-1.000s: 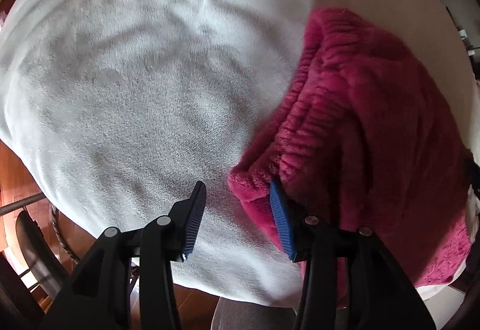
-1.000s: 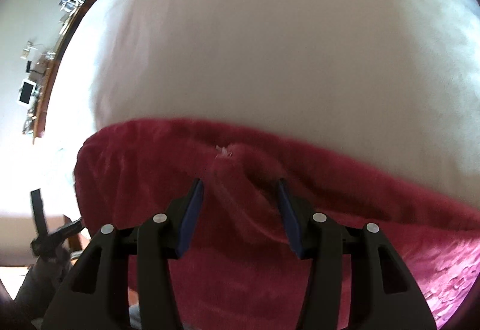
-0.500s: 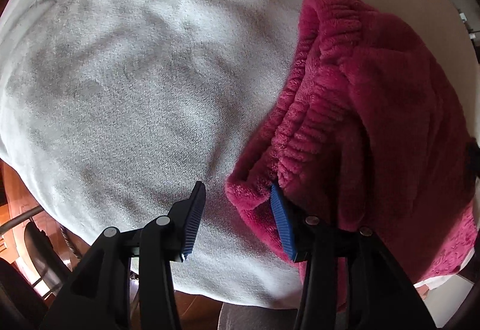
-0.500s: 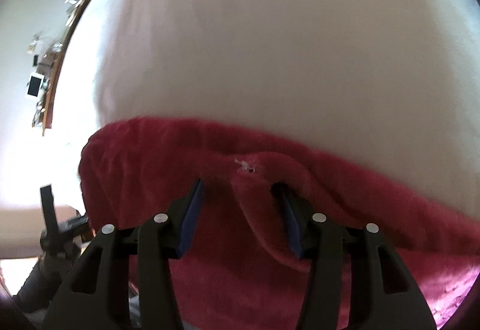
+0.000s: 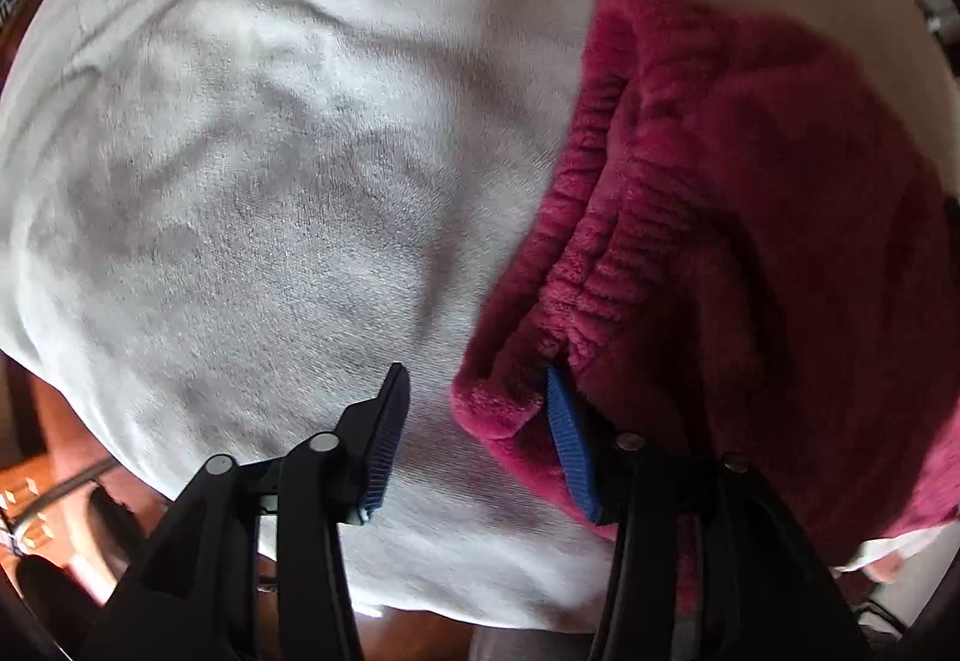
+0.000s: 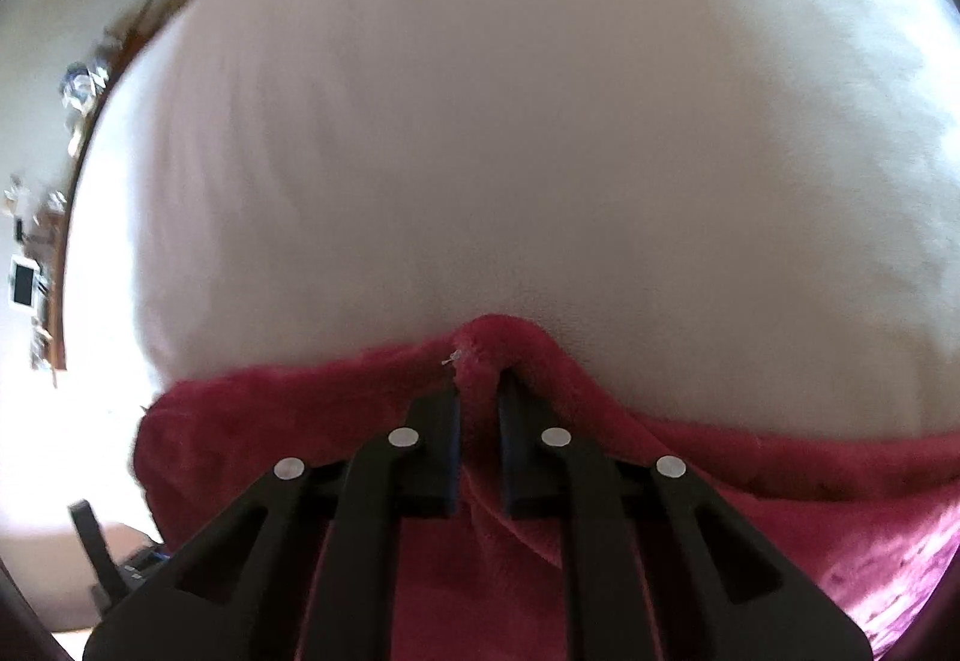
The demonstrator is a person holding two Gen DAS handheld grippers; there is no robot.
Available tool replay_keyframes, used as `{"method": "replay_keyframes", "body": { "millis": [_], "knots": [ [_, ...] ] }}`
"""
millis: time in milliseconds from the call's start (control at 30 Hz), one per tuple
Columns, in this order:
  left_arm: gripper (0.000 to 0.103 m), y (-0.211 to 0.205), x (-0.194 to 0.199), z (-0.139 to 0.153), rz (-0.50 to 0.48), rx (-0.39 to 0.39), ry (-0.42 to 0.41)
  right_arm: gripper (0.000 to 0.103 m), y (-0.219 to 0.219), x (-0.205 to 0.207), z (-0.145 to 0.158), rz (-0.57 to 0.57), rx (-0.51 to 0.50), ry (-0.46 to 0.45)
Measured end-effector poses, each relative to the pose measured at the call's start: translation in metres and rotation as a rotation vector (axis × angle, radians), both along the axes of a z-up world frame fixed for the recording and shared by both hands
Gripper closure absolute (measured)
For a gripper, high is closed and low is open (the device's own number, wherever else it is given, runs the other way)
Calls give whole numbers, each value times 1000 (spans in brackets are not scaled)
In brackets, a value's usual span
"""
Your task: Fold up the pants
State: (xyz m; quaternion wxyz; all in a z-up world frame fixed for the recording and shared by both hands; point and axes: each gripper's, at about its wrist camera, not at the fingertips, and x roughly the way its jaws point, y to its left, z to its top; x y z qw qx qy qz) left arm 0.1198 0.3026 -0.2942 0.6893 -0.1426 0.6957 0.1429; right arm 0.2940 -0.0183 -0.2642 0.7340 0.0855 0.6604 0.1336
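Note:
Fuzzy magenta pants (image 5: 750,211) lie on a white cloth-covered table (image 5: 270,181), the ribbed waistband (image 5: 588,253) facing the middle of the table. My left gripper (image 5: 475,373) points straight down at the waistband's near corner. Its jaws are opening, and that corner sits loose between them, against the right pad (image 5: 567,439) only. In the right wrist view, my right gripper (image 6: 480,391) is shut on a raised ridge (image 6: 486,343) at the edge of the pants (image 6: 660,481). White cloth (image 6: 510,120) stretches away beyond it.
Wooden floor and a dark chair (image 5: 60,481) show past the table's near left edge. A white wall with a cluttered shelf (image 6: 36,271) is at the left of the right wrist view, with a black stand (image 6: 90,541) below it.
My right gripper has closed, pinching a ridge of the pants' edge that lay loose between its fingers. The left jaws have widened a little and the left hand has shifted along the waistband.

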Motion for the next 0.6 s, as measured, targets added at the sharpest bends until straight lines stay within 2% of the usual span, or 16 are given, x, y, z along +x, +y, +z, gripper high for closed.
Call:
{"method": "replay_keyframes", "body": {
  "millis": [100,233,267,300,367,433,533,600],
  "knots": [
    [52,-1,8,4,2,-1,-5,90,-3,2,7,-5,30,17],
    [52,5,8,8,14,-4,-12,86,-9,-5,27,48,43,-14],
    [53,6,8,10,11,-2,-13,79,-11,-8,34,53,31,-33],
    [53,6,11,13,1,8,-16,68,-16,-12,43,48,22,-61],
    [53,7,12,18,-28,40,-15,57,-28,-17,55,12,2,-103],
    [53,1,8,25,-51,70,-13,57,-38,-23,66,1,-21,-135],
    [57,-2,6,30,-94,169,2,57,-43,-41,75,22,-12,-143],
    [60,3,3,32,-75,173,14,57,-33,-58,70,57,-12,-127]
  ]
}}
